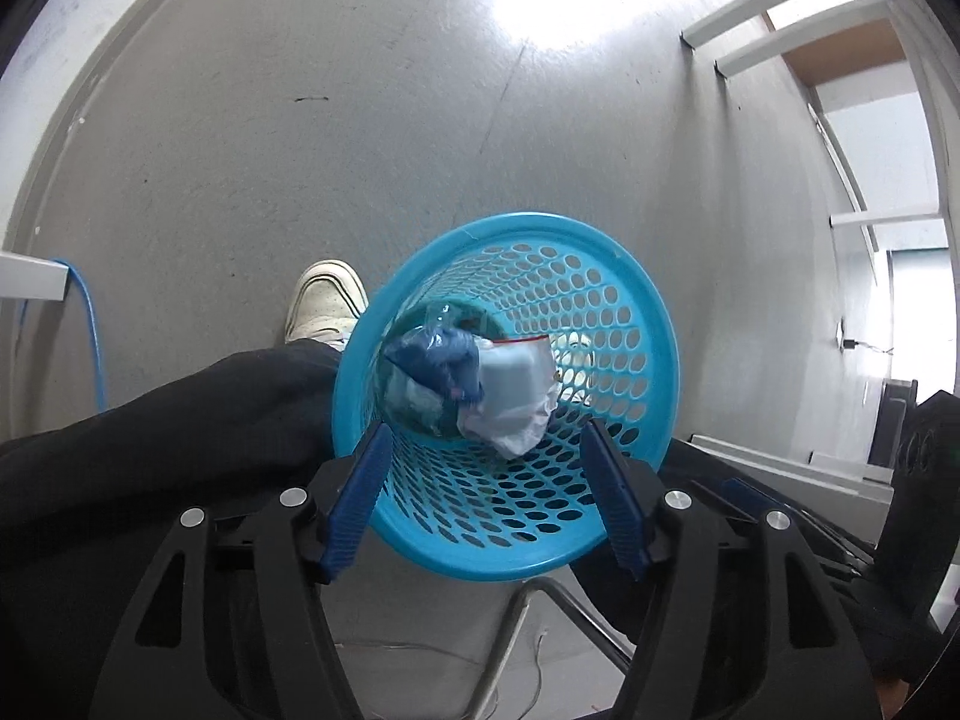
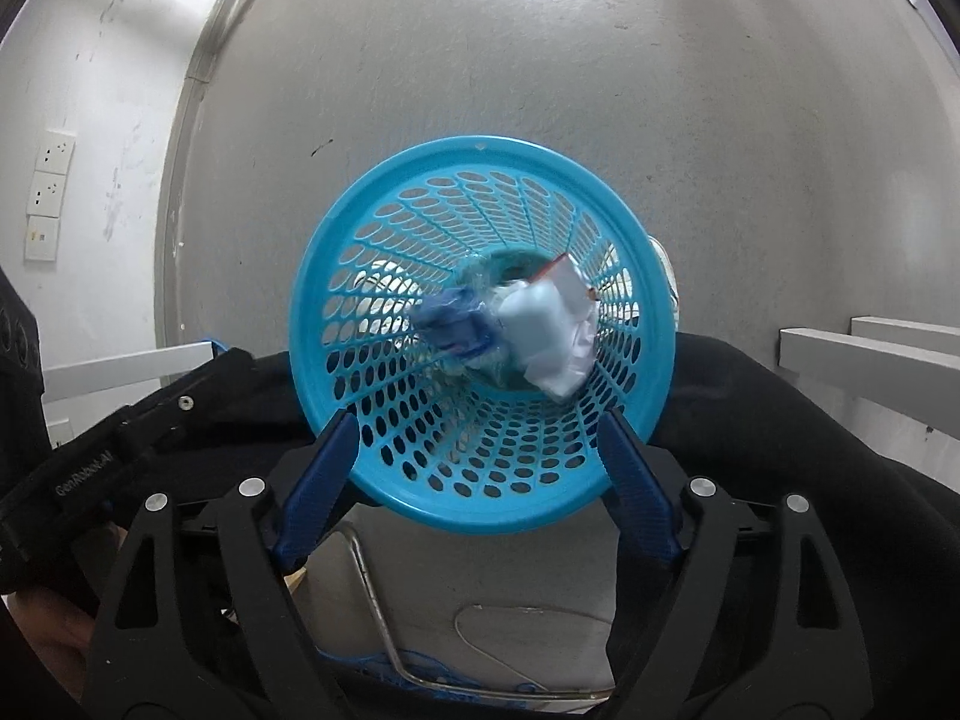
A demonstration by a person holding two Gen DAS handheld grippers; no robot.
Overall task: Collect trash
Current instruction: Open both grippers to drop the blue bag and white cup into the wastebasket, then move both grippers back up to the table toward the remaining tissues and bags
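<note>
A blue perforated plastic basket point(image 1: 600, 300) stands on the grey floor, seen from above in both wrist views point(image 2: 384, 228). At its bottom lies trash: a crumpled blue wrapper point(image 1: 438, 360) point(image 2: 450, 324) and a clear zip bag with a pale blue block and white paper point(image 1: 516, 390) point(image 2: 546, 324). My left gripper point(image 1: 486, 438) hovers above the basket's near rim, open and empty. My right gripper point(image 2: 477, 426) hovers above the same rim, open and empty.
The person's black-trousered legs point(image 1: 180, 420) and a white shoe point(image 1: 324, 300) flank the basket. A metal chair frame point(image 2: 372, 600) is below. White table legs point(image 1: 780, 18) stand right, wall sockets point(image 2: 51, 192) left. A blue cable point(image 1: 90, 330) hangs at left.
</note>
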